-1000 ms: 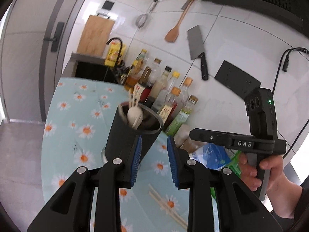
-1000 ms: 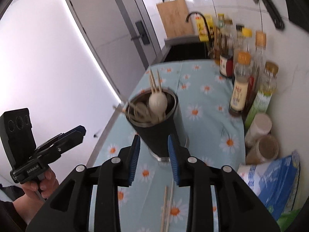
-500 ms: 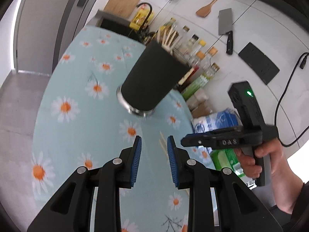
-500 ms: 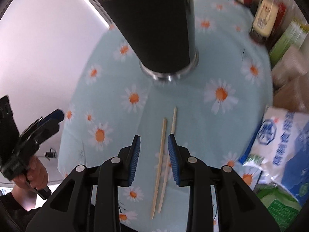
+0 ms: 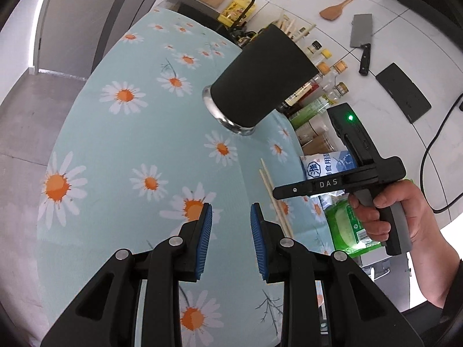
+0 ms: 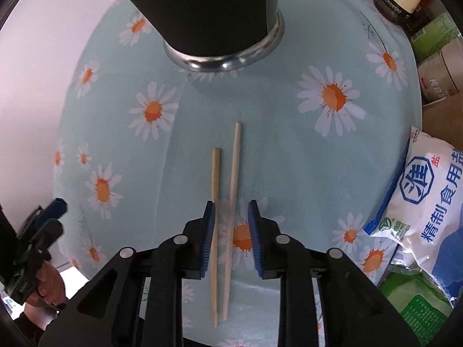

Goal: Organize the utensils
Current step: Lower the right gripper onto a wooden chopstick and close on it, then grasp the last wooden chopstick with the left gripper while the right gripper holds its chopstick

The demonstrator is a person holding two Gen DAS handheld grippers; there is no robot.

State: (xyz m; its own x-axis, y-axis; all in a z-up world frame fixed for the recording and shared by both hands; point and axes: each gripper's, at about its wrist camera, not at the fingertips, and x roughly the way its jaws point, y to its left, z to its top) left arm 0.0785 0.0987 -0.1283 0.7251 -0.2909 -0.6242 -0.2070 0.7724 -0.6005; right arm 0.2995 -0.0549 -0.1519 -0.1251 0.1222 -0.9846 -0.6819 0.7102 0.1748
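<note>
Two wooden chopsticks (image 6: 224, 190) lie side by side on the daisy-print tablecloth (image 6: 289, 159). My right gripper (image 6: 231, 217) is open, low over them, its blue pads either side of the pair, not touching. The black utensil holder (image 6: 214, 8) stands just beyond, with chopsticks sticking out of its top in the left wrist view (image 5: 262, 78). My left gripper (image 5: 231, 225) is open and empty above the cloth, left of the chopsticks (image 5: 275, 199). The right gripper also shows there (image 5: 341, 182).
Sauce bottles (image 5: 321, 86) and jars line the wall behind the holder. A salt bag (image 6: 428, 190) and a green packet (image 6: 416, 309) lie to the right. A cleaver (image 5: 361, 40) and wooden spatula (image 5: 341, 4) hang on the tiled wall. The sink (image 5: 199, 11) is at the far end.
Both grippers dropped from holder height toward the cloth. The right one moved down over the two chopsticks until its open pads straddle them. The left one pulled back from the holder.
</note>
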